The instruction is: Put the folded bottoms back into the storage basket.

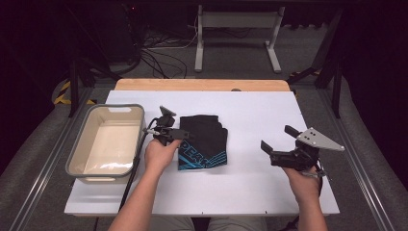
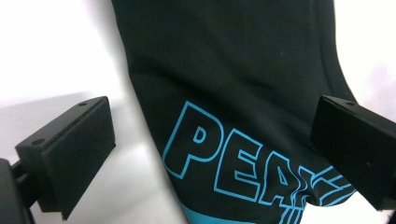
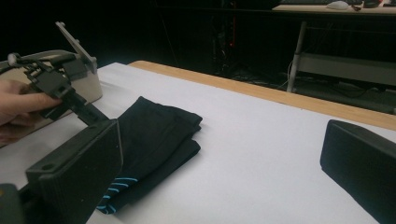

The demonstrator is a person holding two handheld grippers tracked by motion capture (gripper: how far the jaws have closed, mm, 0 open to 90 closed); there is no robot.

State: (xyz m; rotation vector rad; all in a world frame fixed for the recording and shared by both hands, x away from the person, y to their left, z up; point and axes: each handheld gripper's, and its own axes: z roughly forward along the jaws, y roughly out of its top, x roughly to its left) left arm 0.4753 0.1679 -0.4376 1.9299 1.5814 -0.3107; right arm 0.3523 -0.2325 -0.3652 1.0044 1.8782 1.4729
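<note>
A folded black shirt [image 1: 204,142] with a blue "PEACE" print lies on the white table top [image 1: 260,110], left of centre. My left gripper [image 1: 182,134] hovers at the shirt's left edge, open, with nothing held. In the left gripper view its jaws stand wide apart around the shirt [image 2: 224,70], the left jaw over bare table. My right gripper [image 1: 278,138] is open and holds nothing; it is held over the table well to the right of the shirt and points toward it. The right gripper view shows the shirt [image 3: 154,135] and the left gripper [image 3: 77,102] beyond its own jaws.
A cream tub with a grey rim [image 1: 77,149] stands at the table's left edge, with nothing in it. A wooden strip [image 1: 202,85] runs along the far edge. The left gripper's black cable [image 1: 132,178] trails toward the front. A metal frame [image 1: 235,33] stands on the floor behind.
</note>
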